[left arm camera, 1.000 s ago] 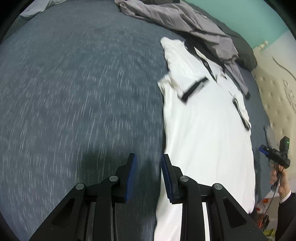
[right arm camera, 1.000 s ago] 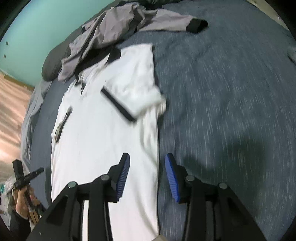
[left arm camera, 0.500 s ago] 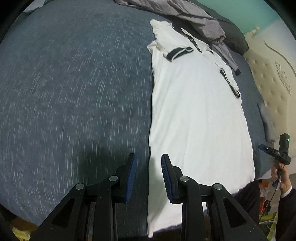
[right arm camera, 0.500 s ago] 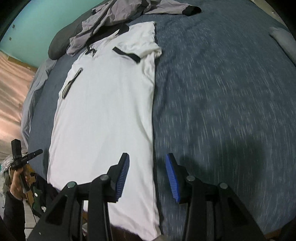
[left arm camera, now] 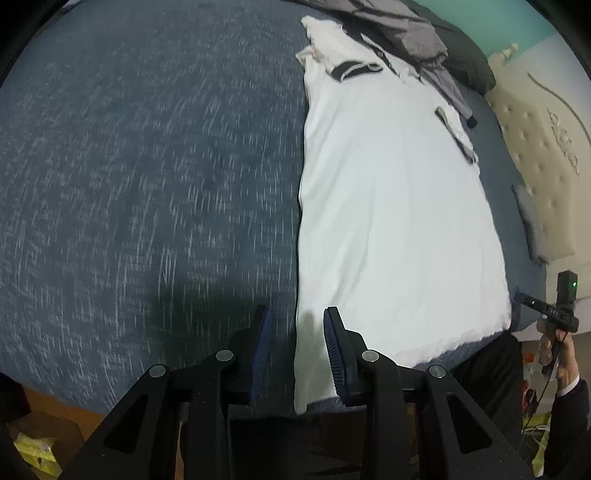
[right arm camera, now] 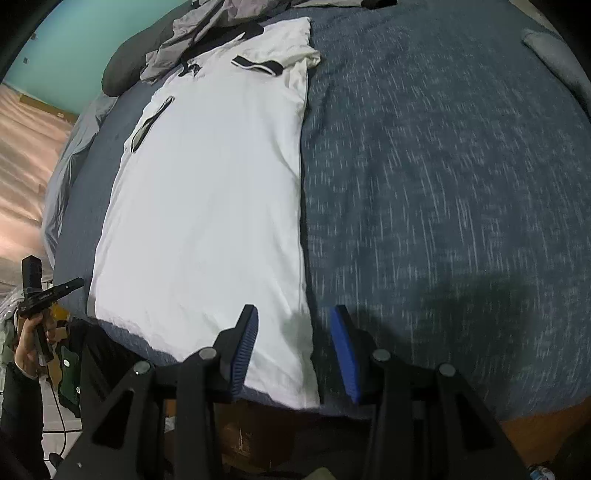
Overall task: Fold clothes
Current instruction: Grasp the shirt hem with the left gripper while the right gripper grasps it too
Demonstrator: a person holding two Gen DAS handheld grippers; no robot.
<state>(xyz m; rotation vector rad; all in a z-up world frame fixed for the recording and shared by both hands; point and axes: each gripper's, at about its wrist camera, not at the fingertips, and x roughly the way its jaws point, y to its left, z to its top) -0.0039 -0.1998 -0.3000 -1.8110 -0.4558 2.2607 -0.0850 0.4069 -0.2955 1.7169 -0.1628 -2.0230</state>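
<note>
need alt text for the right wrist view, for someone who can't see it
A white polo shirt with black trim lies flat on a blue-grey bedspread, both sleeves folded in. The right tool hangs open above the shirt's near corner, at the bed's edge. A grey garment is heaped beyond the collar.

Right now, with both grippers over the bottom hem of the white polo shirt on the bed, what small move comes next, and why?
Probably lower both grippers onto the hem corners and pinch. The white polo shirt with black trim lies flat, sleeves folded in; the left gripper, jaws opening, and the right gripper each straddle a bottom corner without gripping it.
</note>
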